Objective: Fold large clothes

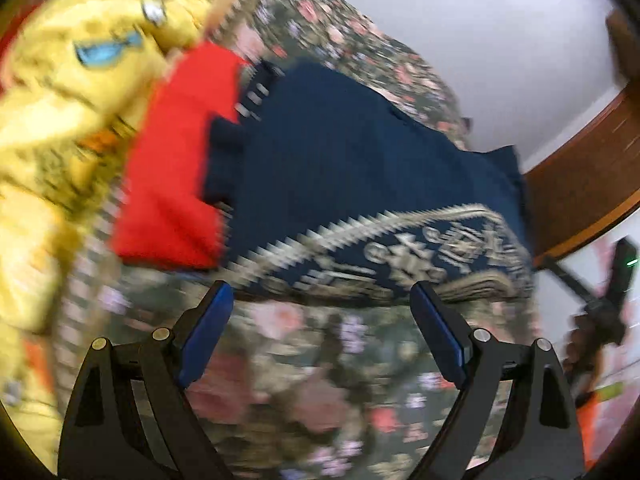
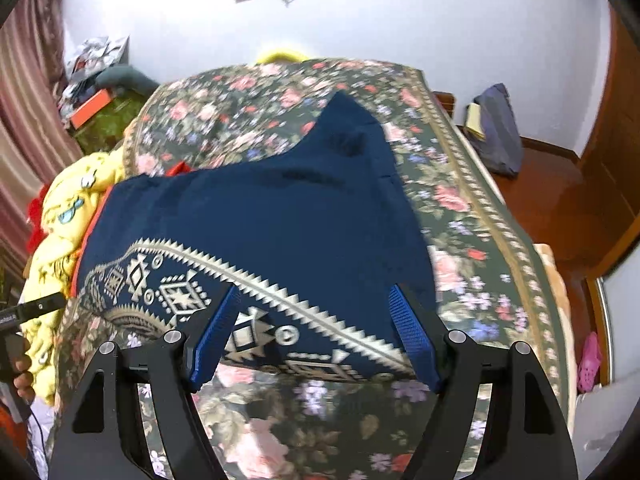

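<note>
A navy knit garment [image 2: 280,216], banded in cream geometric patterning, lies spread flat on a floral bedspread [image 2: 472,216] as I work both grippers from afar. Through the right wrist camera, my right gripper [image 2: 316,332] hangs over the garment's near patterned hem, its ribbed blue pads [image 2: 412,332] spread apart with the cloth beneath them and nothing pinched between; its jaws stand apart. The garment fills the middle of this view, tapering toward 12 o'clock, where a sleeve or corner lies folded onto the body.

Through the left wrist camera, heavily blurred, my left gripper [image 1: 322,312] has its smooth blue pads wide apart and empty, over the bedspread just short of the garment's fringed, patterned edge. A bright red folded cloth [image 1: 180,160] touches the navy piece at 9 o'clock, and beyond it, at 10 o'clock, sits a heap of glossy yellow printed fabric [image 1: 80,92].

The bedspread's woven border [image 2: 500,216] runs along the bed's edge at 3 o'clock in the right view; past it lies polished wooden floor [image 2: 560,200] with a dark bag [image 2: 500,136]. Bare bedspread lies open at 6 o'clock in both views and at 12 o'clock beyond the garment; the 9 o'clock side is crowded with cloth.
</note>
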